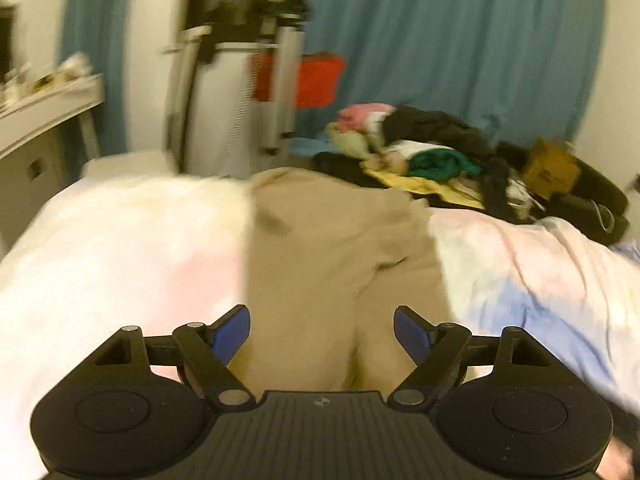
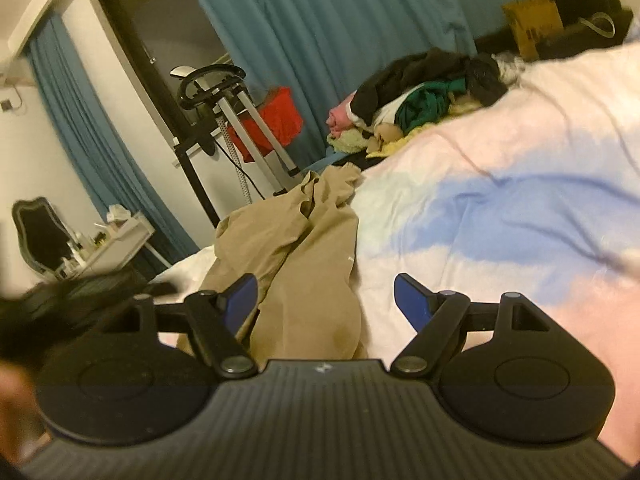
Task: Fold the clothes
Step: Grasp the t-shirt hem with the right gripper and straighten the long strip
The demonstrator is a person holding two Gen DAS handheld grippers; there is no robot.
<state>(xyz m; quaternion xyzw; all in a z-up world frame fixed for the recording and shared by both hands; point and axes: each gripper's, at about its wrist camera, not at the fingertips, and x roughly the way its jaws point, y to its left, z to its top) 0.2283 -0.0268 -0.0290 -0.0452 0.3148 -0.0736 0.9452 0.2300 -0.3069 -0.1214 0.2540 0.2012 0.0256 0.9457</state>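
Observation:
A tan garment [image 1: 336, 256] lies lengthwise on the pastel bedspread [image 1: 120, 256], rumpled at its far end. My left gripper [image 1: 322, 332] is open and empty, hovering over the garment's near end. In the right wrist view the same tan garment [image 2: 296, 264] lies to the left on the bedspread [image 2: 500, 208]. My right gripper [image 2: 325, 300] is open and empty, with its left finger over the garment's near edge and its right finger over bare bedspread.
A pile of mixed clothes [image 1: 424, 148] sits at the far side of the bed, also in the right wrist view [image 2: 420, 96]. A brown paper bag [image 1: 550, 168] and a black bag [image 1: 600, 200] sit far right. Metal stand [image 1: 276, 80], red box [image 1: 316, 80], blue curtains [image 1: 460, 40], white dresser [image 1: 44, 120].

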